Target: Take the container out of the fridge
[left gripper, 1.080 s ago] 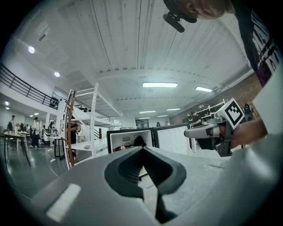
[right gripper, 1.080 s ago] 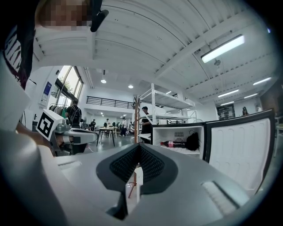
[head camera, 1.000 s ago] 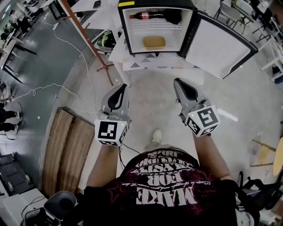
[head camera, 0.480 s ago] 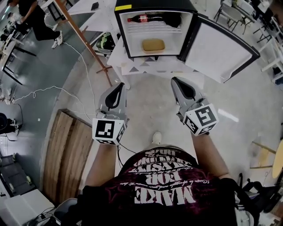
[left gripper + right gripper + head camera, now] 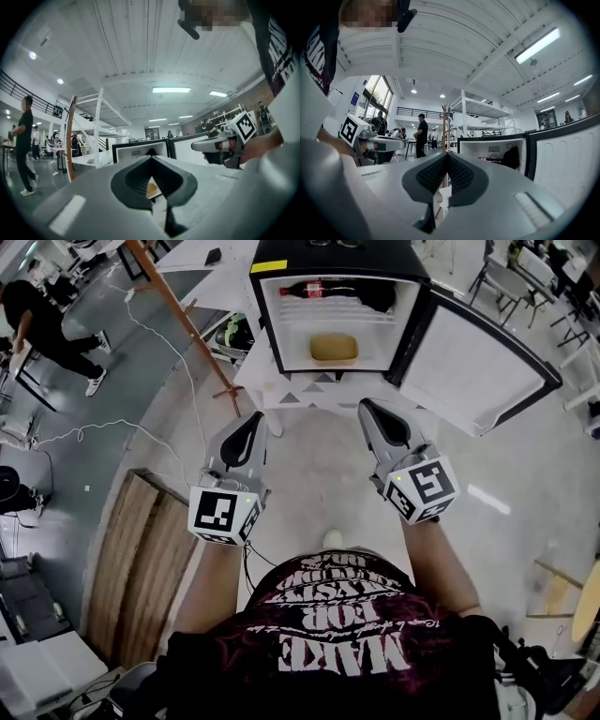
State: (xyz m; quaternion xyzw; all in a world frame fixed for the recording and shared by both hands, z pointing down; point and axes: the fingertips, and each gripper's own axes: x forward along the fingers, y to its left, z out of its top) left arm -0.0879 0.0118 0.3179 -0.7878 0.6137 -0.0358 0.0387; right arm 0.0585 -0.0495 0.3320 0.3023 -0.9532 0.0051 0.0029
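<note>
Container [image 5: 334, 348] is noted on the fridge's [image 5: 375, 251] lower shelf, midway between its side edges. Left gripper [image 5: 249, 420] and right gripper [image 5: 367, 407] are held level, well apart from it, jaws closed together, nothing gripped.

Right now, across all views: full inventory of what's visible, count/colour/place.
fridge: 1, black outside, white inside, top centre on a stand
fridge door: 1, white inner face, swung open to the right
stand: 1, white, under the fridge
container: 1, tan, lower shelf
bottle: 1, red label, lying on the top shelf
dark item: 1, black, top shelf at right; can't identify
boards: count unclear, brown wood, floor at left
pole: 1, brown, leaning left of the fridge
bystander: 1, black clothes, upper left
left gripper: 1, grey, shut, empty
right gripper: 1, grey, shut, empty
</note>
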